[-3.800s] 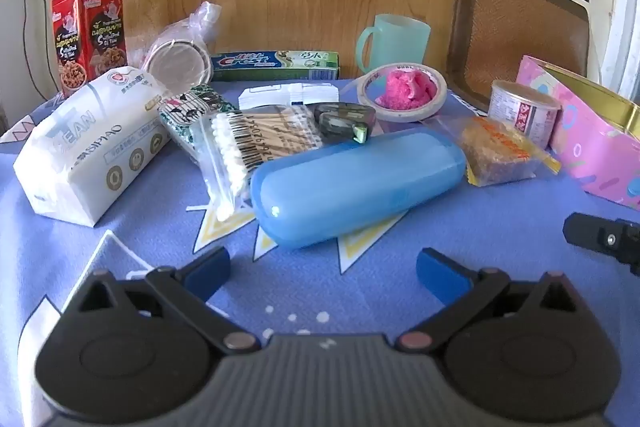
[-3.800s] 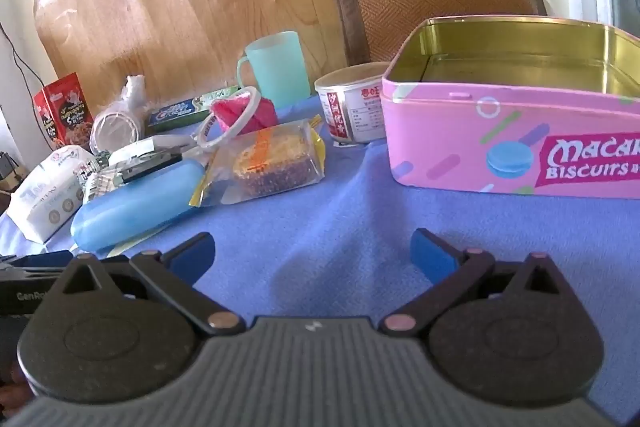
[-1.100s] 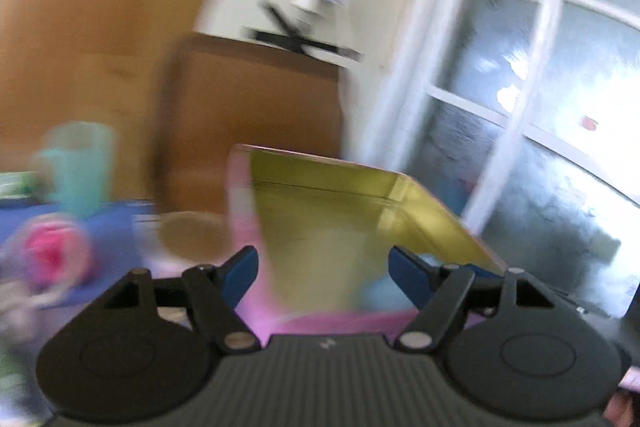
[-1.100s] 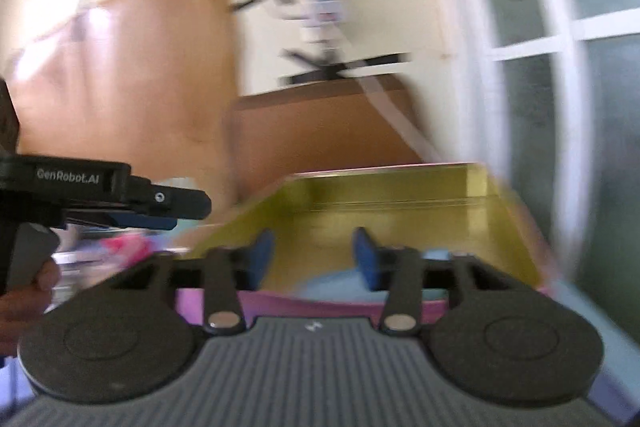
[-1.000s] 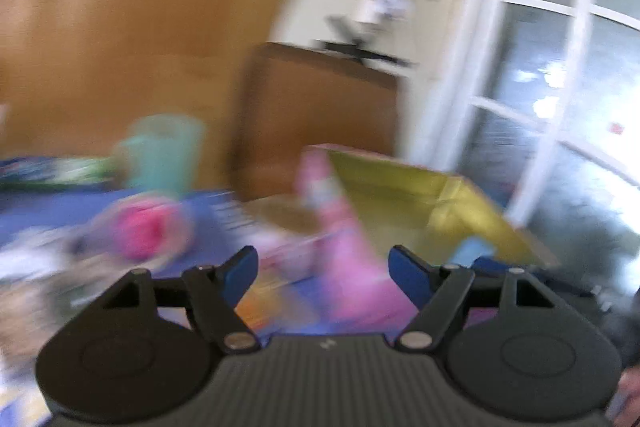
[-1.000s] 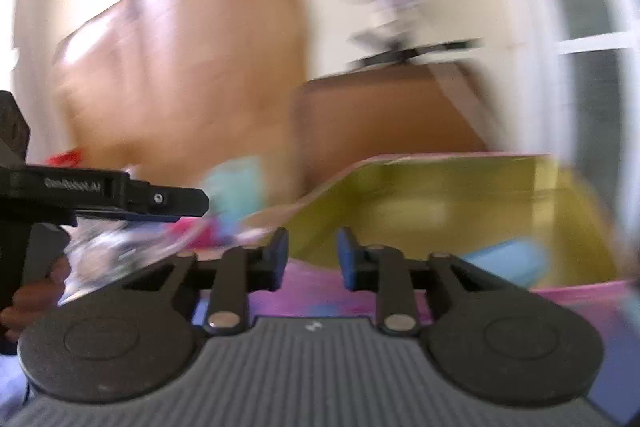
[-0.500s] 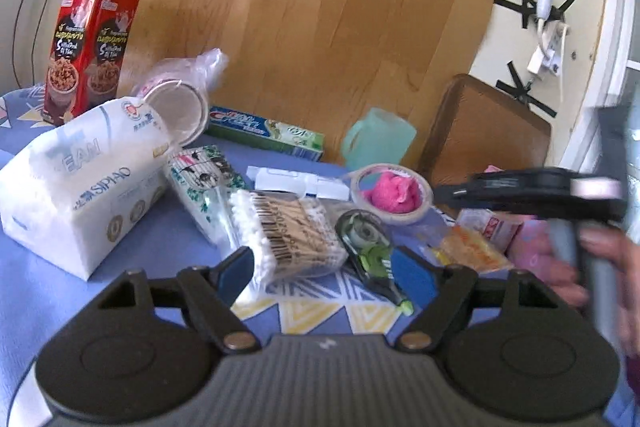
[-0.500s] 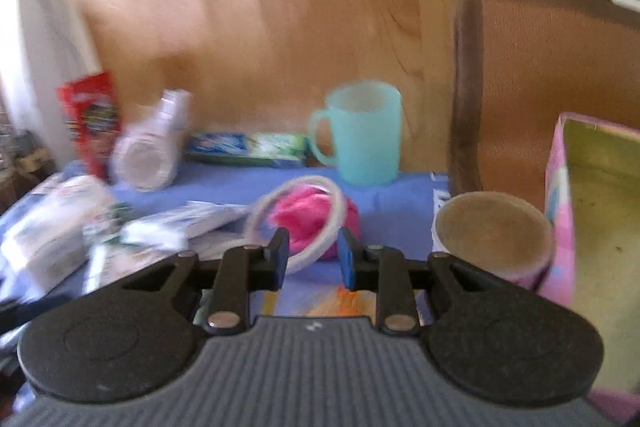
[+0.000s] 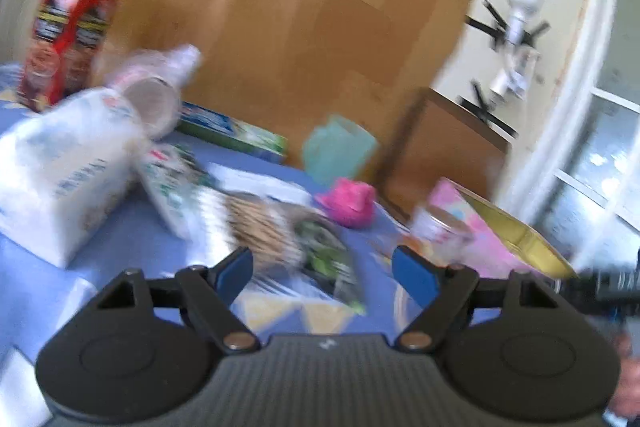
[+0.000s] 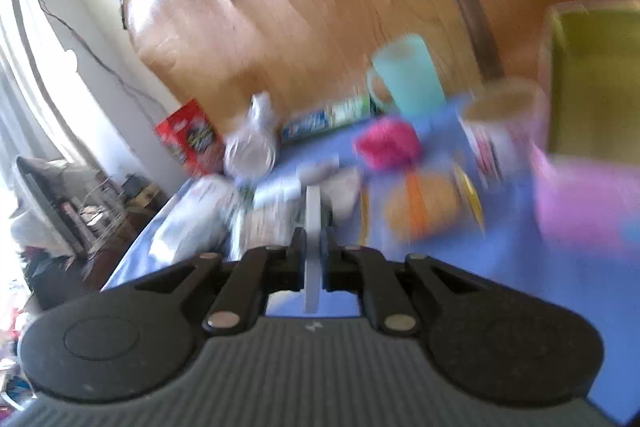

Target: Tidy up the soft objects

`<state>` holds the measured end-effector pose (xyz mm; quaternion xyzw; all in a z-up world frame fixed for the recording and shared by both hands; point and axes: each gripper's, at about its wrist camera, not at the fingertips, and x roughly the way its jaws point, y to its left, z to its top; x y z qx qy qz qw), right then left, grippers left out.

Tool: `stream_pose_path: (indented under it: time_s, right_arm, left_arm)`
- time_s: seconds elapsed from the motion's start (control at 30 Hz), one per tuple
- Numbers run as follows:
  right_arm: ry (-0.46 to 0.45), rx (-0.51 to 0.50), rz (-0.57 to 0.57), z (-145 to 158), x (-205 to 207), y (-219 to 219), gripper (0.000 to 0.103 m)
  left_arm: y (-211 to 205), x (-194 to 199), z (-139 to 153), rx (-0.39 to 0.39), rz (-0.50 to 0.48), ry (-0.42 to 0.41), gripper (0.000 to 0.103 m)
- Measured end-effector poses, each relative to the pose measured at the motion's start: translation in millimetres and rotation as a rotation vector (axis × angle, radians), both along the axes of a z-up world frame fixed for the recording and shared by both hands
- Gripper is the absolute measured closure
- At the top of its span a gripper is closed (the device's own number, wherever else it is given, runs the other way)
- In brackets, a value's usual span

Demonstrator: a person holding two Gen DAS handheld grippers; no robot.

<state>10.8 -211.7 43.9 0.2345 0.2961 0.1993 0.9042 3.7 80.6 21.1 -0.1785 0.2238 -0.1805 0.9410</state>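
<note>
A soft pink lump (image 9: 352,201) (image 10: 388,143) lies bare on the blue tablecloth (image 9: 128,239) in front of a teal mug (image 9: 340,151). My right gripper (image 10: 313,239) is shut on a thin white ring (image 10: 313,203), seen edge-on and standing upright between its pads. My left gripper (image 9: 324,267) hangs open over the cloth with nothing between its fingers, just short of a bag of cotton swabs (image 9: 256,227). The right gripper's black body (image 9: 608,287) shows at the right edge of the left wrist view. Both views are blurred.
A white tissue pack (image 9: 60,167) and a red box (image 9: 68,35) stand at the left. A can (image 9: 440,231) and the open pink tin (image 9: 500,239) sit at the right. An orange snack packet (image 10: 424,207) lies by the can. A chair back (image 9: 440,151) stands behind.
The right jaws have closed on the white ring, which no longer circles the pink lump. The right view has rolled and swung left. The left view has shifted slightly right.
</note>
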Motion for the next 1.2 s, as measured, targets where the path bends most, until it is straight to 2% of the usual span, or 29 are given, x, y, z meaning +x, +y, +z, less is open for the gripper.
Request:
stream_pose_path:
  time_s: [0.1, 0.2, 0.23, 0.3, 0.33, 0.37, 0.4, 0.43, 0.5, 0.53, 0.6, 0.73, 0.8, 0.9, 1.03, 1.2]
  right_arm:
    - [0.006, -0.087, -0.093, -13, -29, -15, 0.092]
    - [-0.011, -0.188, -0.151, -22, -38, -20, 0.088]
    - [-0.015, -0.196, -0.144, -23, -38, -22, 0.082]
    - [-0.047, -0.225, -0.102, -25, -41, -19, 0.060]
    - [-0.065, -0.255, -0.076, -26, -43, -14, 0.044]
    - [-0.085, -0.299, -0.045, -27, -46, -9, 0.034]
    - [-0.112, -0.357, -0.016, -30, -50, -3, 0.032]
    - [-0.139, -0.419, 0.011, -33, -53, 4, 0.032]
    - [-0.168, -0.519, 0.058, -40, -52, 20, 0.032]
    - [-0.176, -0.558, 0.074, -44, -50, 26, 0.032]
    - [-0.202, -0.597, 0.087, -51, -46, 30, 0.032]
    - [-0.191, -0.531, 0.093, -50, -37, 25, 0.033]
    - [-0.222, -0.522, 0.072, -47, -40, 23, 0.033]
    - [-0.294, -0.513, -0.012, -33, -56, 22, 0.033]
    - [-0.386, -0.528, -0.136, -10, -58, -6, 0.033]
    - [-0.431, -0.550, -0.283, 9, -49, -52, 0.033]
  left_arm:
    - [-30, -1, 7, 0.007, -0.128, 0.022, 0.028]
    - [-68, 2, 10, 0.103, -0.217, 0.064, 0.033]
    - [-80, 4, 10, 0.129, -0.240, 0.081, 0.033]
    - [-100, 9, 7, 0.186, -0.274, 0.115, 0.033]
    - [-109, 11, 5, 0.217, -0.284, 0.133, 0.033]
    - [-118, 14, 2, 0.250, -0.287, 0.154, 0.034]
    - [-124, 16, -1, 0.273, -0.287, 0.171, 0.039]
    - [-129, 19, -3, 0.289, -0.291, 0.187, 0.041]
    - [-138, 22, -10, 0.321, -0.290, 0.228, 0.052]
    - [-140, 19, -12, 0.341, -0.282, 0.216, 0.055]
    - [-147, 15, -12, 0.378, -0.301, 0.223, 0.067]
    - [-149, 7, -9, 0.368, -0.252, 0.242, 0.067]
    - [-149, 7, 0, 0.344, -0.239, 0.229, 0.067]
    - [-161, 12, 21, 0.338, -0.252, 0.165, 0.067]
    - [-193, 29, 48, 0.338, -0.310, 0.071, 0.067]
    - [-247, 66, 63, 0.314, -0.365, -0.001, 0.067]
